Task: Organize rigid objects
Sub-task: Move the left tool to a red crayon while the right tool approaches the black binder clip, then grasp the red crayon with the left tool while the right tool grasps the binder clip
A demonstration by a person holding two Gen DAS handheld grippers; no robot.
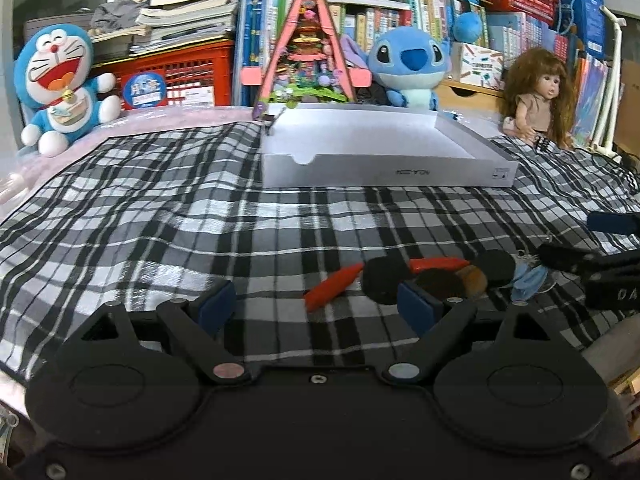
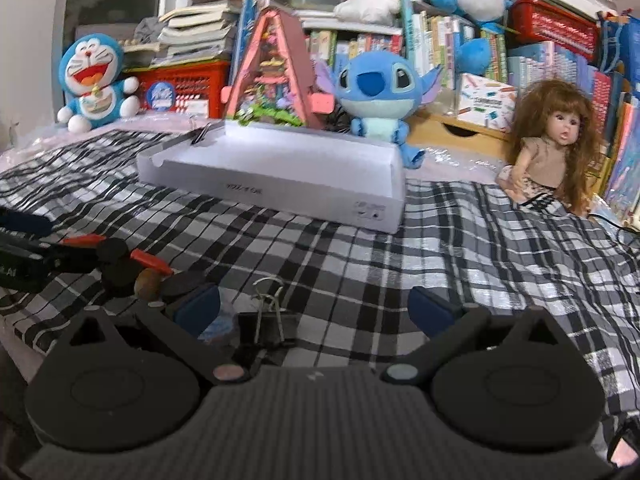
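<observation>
Checked black-and-white cloth (image 1: 168, 208) covers the work surface in both wrist views. White shallow box (image 1: 384, 156) sits on it toward the far side, open side up; a black binder clip (image 2: 202, 133) is perched on its far left edge, seen best from the right wrist.

Left gripper (image 1: 316, 304): fingers spread wide, nothing between them, low over the cloth. Just ahead of it and to the right lies a cluster of small items: two red pepper-shaped pieces (image 1: 334, 286), black round discs (image 1: 384, 280) and a brown rounded piece (image 1: 472, 276). The right blue fingertip (image 1: 416, 306) sits close in front of the cluster; contact cannot be confirmed. A light blue item (image 1: 528, 278) lies right of the cluster; type unclear.

Right gripper (image 2: 314, 306): fingers spread wide, not clamping anything. A second black binder clip (image 2: 269, 322) with silver wire handles stands on the cloth between the fingers, nearer the left one, handles up. The same cluster appears left of this gripper.

Background: Doraemon plush (image 1: 60, 88), Stitch plush (image 1: 408, 64), pink triangular toy house (image 1: 308, 48), long-haired doll (image 1: 536, 96), all behind the box against shelves of books.
</observation>
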